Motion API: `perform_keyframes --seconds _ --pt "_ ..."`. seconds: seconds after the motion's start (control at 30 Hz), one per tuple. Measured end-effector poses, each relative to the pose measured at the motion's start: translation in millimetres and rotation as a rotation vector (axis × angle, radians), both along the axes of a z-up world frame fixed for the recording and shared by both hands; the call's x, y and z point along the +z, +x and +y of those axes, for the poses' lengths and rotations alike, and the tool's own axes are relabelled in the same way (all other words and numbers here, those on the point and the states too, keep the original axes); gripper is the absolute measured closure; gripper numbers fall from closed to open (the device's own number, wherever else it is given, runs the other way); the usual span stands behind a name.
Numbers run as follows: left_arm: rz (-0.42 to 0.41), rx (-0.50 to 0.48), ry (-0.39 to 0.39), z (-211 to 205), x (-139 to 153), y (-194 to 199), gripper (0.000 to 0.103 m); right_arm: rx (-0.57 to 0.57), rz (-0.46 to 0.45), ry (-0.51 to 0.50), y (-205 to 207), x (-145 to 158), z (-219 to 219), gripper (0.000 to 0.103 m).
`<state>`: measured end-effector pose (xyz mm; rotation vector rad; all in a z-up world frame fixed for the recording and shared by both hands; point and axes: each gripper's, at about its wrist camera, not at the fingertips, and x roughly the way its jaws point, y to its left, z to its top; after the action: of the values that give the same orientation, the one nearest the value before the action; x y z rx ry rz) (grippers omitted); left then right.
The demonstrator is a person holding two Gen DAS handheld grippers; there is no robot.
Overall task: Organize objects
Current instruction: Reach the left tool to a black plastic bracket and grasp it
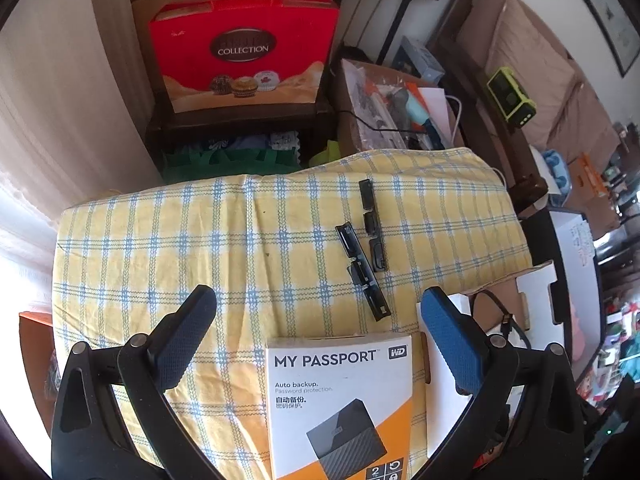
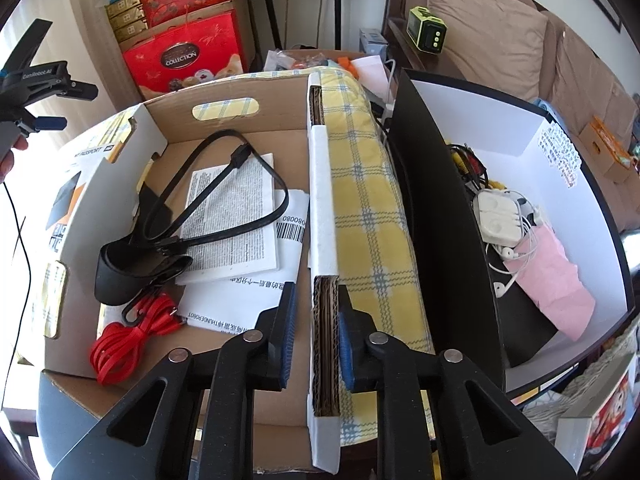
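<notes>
While upright, hard-drive box points its length toward black strips.

The cloth ahead of the left tongs is yellow with blue checks; the box between them is white and orange; beyond, the strips are black.

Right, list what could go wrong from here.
1. The right claw pinches only the cardboard box wall; pulling could tip out the red cable.
2. The open left claw straddles the MY PASSPORT box, which may slide on the checked cloth.
</notes>
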<state>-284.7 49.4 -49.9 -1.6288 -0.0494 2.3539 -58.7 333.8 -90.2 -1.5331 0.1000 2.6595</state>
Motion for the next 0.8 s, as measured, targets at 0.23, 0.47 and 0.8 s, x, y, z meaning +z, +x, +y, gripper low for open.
perform_keyframes --seconds 0.23,0.47,0.8 --pt "-0.043 -0.030 -0.041 14 -14 -17 0.001 -0.004 0.010 -0.012 -3 0 4 0.093" --pt "-0.082 -0.044 -0.085 32 -31 -31 0.007 -0.003 0.013 0.004 -3 0 2 0.093" --pt "-0.154 -0.060 -0.174 60 -63 -48 0.028 -0.010 0.009 0.007 -3 0 1 0.093"
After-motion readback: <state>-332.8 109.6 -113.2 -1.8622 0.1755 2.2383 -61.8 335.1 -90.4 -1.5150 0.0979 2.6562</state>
